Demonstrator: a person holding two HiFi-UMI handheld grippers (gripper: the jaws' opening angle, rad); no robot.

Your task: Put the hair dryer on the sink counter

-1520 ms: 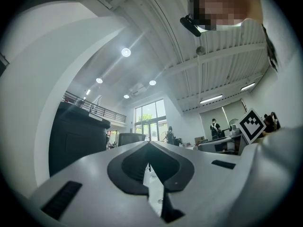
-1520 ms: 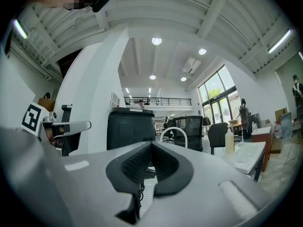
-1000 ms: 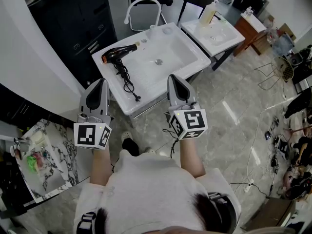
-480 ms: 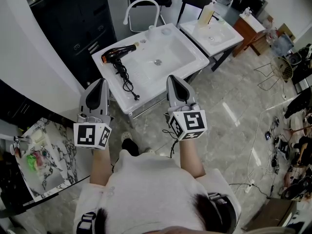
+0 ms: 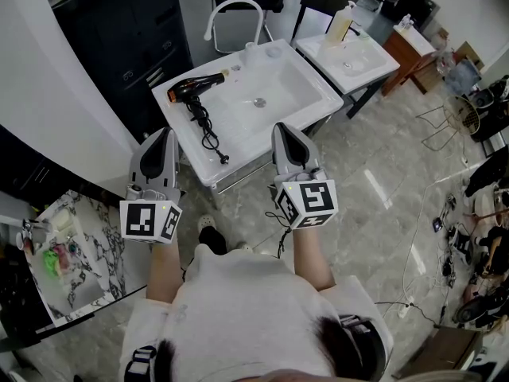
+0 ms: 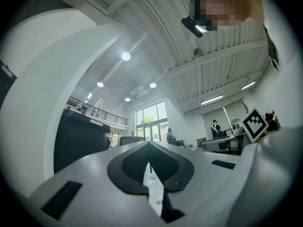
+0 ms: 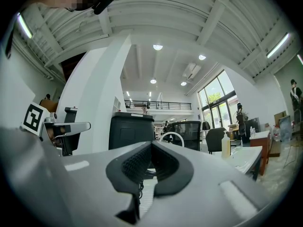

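The black hair dryer lies on the left rim of the white sink counter, nozzle toward the basin. Its cord trails to the counter's front edge. Both grippers hang short of the counter, near the person's body, and hold nothing. My left gripper is shut, below the dryer's end of the counter. The right gripper is shut as well, at the front edge. Shut jaws fill the left gripper view and the right gripper view.
A white arched faucet rises behind the basin. A second white sink with a soap bottle stands at the right. A black cabinet is behind the counter, and a marble-topped table is at the lower left.
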